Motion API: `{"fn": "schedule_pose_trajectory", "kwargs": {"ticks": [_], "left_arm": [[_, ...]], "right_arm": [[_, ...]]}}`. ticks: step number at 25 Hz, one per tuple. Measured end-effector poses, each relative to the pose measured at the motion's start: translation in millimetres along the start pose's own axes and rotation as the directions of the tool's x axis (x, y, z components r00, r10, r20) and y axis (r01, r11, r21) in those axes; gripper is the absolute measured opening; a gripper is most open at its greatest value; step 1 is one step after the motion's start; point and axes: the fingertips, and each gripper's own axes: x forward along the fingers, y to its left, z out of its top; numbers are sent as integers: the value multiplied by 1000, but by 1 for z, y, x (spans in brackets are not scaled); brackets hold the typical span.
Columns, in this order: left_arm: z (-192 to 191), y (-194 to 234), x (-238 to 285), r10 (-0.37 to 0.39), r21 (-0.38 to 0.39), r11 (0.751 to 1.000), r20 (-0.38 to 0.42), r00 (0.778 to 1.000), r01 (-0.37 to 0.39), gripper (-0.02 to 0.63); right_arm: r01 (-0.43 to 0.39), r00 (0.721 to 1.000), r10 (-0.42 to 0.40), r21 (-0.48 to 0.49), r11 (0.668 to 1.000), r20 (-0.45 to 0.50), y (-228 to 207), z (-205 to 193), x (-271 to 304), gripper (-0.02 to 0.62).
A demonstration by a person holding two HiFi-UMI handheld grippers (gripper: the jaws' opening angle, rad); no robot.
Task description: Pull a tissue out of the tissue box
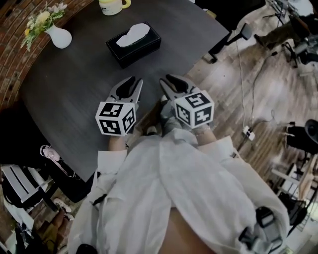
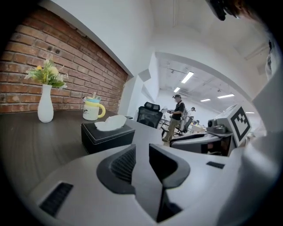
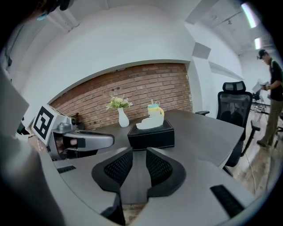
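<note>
A black tissue box (image 1: 134, 47) lies on the dark round table (image 1: 74, 89), with a white tissue (image 1: 133, 34) sticking up from its top slot. Both grippers hover side by side over the table's near part, short of the box and pointing at it. My left gripper (image 1: 130, 85) is open and empty. So is my right gripper (image 1: 173, 83). In the left gripper view the box (image 2: 107, 137) sits ahead, left of my open left gripper (image 2: 141, 152). The right gripper view has the box (image 3: 151, 135) straight ahead of my right gripper (image 3: 139, 154).
A white vase with flowers (image 1: 58, 35) and a yellow-rimmed mug (image 1: 113, 6) stand behind the box by the brick wall (image 3: 146, 84). A black office chair (image 3: 232, 103) is at the table's right edge. A person (image 2: 178, 115) stands far off. Cables cross the wooden floor (image 1: 253, 99).
</note>
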Motion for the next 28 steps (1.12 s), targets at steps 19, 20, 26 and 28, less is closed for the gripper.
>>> {"fn": "schedule_pose_trajectory", "kwargs": {"ticks": [19, 20, 26, 28], "left_arm": [[72, 74, 90, 286, -149, 948, 15, 958, -281, 89], [72, 77, 90, 307, -160, 940, 14, 952, -301, 89], [73, 95, 87, 437, -207, 880, 0, 899, -428, 89], [72, 96, 84, 473, -227, 858, 1, 881, -461, 89]], "right_arm": [[-293, 952, 275, -141, 946, -131, -79, 94, 117, 84], [-315, 945, 295, -150, 937, -138, -79, 97, 122, 84], [-438, 895, 403, -210, 874, -190, -76, 109, 145, 84], [-472, 878, 432, -223, 853, -206, -74, 109, 149, 84]]}}
